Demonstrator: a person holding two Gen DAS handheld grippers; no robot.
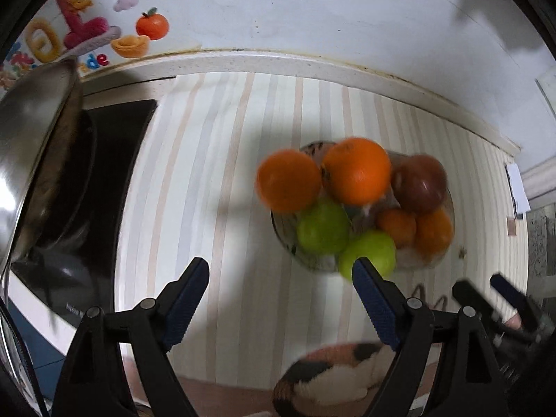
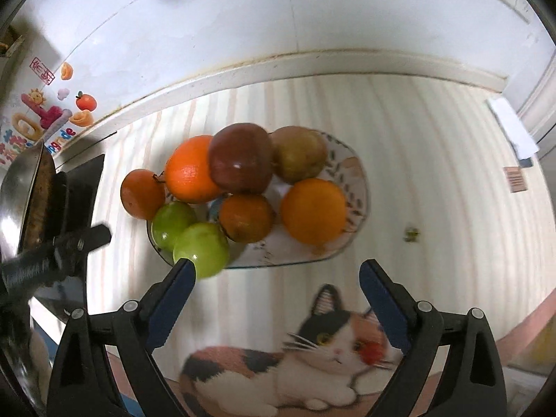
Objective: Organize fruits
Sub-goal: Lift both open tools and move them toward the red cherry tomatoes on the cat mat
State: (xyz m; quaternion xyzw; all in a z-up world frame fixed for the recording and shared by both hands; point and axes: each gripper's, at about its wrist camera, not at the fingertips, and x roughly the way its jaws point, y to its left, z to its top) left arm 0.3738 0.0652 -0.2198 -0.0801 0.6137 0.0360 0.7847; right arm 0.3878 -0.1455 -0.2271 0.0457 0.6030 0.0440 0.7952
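Note:
A patterned plate (image 2: 358, 173) on the striped tablecloth holds several fruits: oranges (image 2: 312, 210), a dark red apple (image 2: 240, 157), two green apples (image 2: 201, 250), a brownish pear (image 2: 299, 153) and small tangerines (image 2: 142, 193). The same plate (image 1: 283, 234) shows in the left wrist view with an orange (image 1: 356, 171) and green apples (image 1: 368, 253). My left gripper (image 1: 279, 271) is open and empty, short of the plate. My right gripper (image 2: 276, 272) is open and empty, just in front of the plate. The right gripper also shows at the left view's right edge (image 1: 486, 290).
A steel wok (image 1: 31, 153) sits on a black stove (image 1: 114, 160) at the left. The tablecloth has a cat picture (image 2: 312, 354) near its front edge. A white wall with fruit stickers (image 1: 151, 24) stands behind. A small scrap (image 2: 411, 232) lies right of the plate.

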